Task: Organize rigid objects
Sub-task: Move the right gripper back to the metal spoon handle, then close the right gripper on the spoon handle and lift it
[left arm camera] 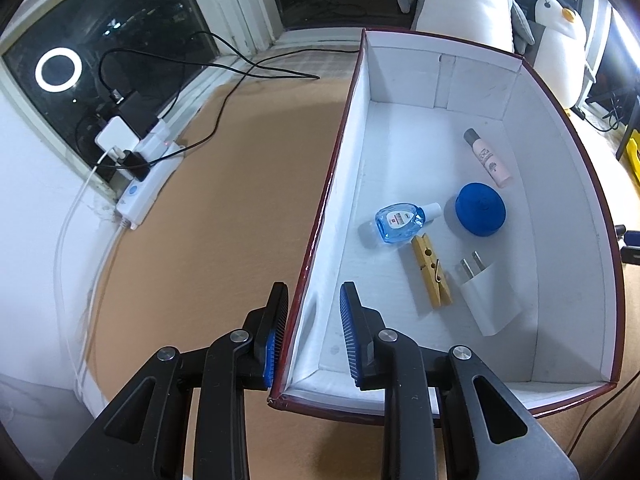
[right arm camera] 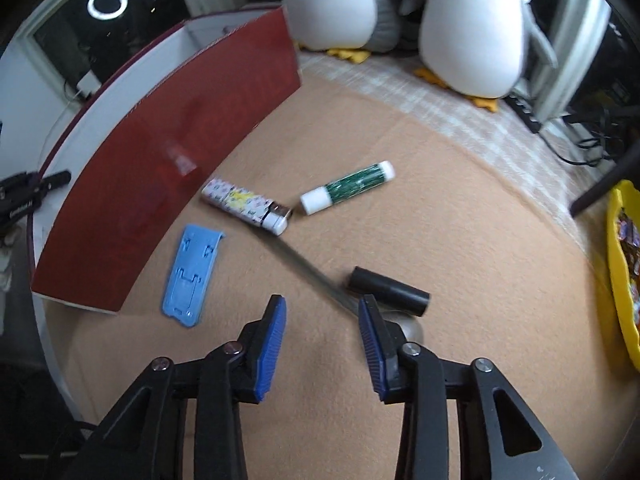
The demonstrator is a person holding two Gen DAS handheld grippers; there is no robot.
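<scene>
A red box with a white inside (left arm camera: pixel 560 240) holds a pink tube (left arm camera: pixel 488 158), a blue round lid (left arm camera: pixel 480 209), a small blue bottle (left arm camera: pixel 400 219), a wooden clothespin (left arm camera: pixel 432 272) and a white plug adapter (left arm camera: pixel 480 300). My left gripper (left arm camera: pixel 313 300) is open and straddles the box's left wall near the front corner. My right gripper (right arm camera: pixel 322 310) is open and empty over the tan cloth. Ahead of it lie a blue plastic stand (right arm camera: pixel 192 276), a patterned lighter (right arm camera: pixel 244 205), a green-and-white tube (right arm camera: pixel 348 187), a black cylinder (right arm camera: pixel 388 291) and a thin metal blade (right arm camera: pixel 308 272).
The box's red outer wall (right arm camera: pixel 180 160) stands left of the loose items. A power strip with chargers and cables (left arm camera: pixel 136 160) lies by the window. Plush penguins (right arm camera: pixel 472 28) sit at the back. A yellow basket (right arm camera: pixel 624 280) is at the right edge.
</scene>
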